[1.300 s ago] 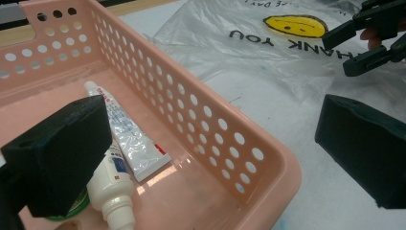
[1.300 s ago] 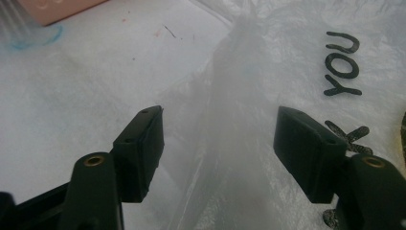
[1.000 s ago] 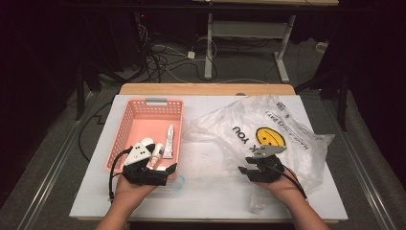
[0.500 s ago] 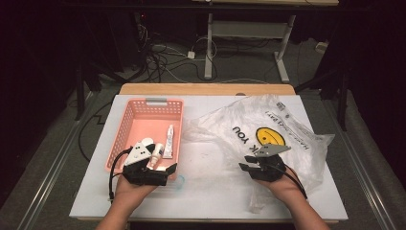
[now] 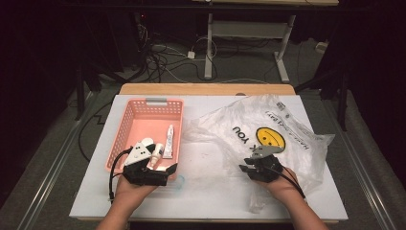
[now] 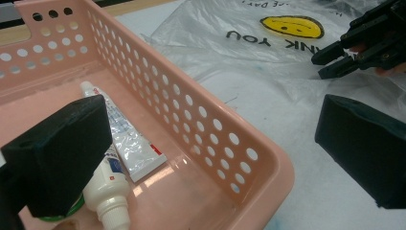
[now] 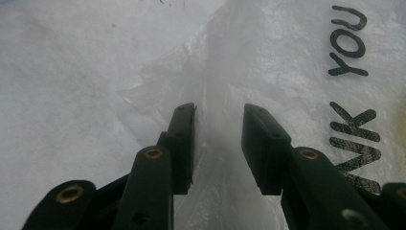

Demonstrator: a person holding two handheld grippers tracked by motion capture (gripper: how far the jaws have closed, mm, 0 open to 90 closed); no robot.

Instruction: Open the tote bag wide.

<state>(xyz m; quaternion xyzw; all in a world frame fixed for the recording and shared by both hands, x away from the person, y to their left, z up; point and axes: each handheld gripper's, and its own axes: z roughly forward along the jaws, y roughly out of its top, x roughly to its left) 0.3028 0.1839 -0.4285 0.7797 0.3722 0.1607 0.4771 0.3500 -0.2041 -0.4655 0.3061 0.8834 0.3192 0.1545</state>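
Right gripper (image 7: 218,143) is down on the clear plastic bag (image 5: 268,129), which lies spread over the right half of the table (image 5: 210,196) — its jaws have just been closing, a raised fold of film between them, pads not yet pinching. Left gripper (image 6: 210,158) hangs wide open at the pink basket's (image 6: 210,139) near corner — one jaw inside over a white bottle (image 6: 107,196) and a tube (image 6: 127,143).
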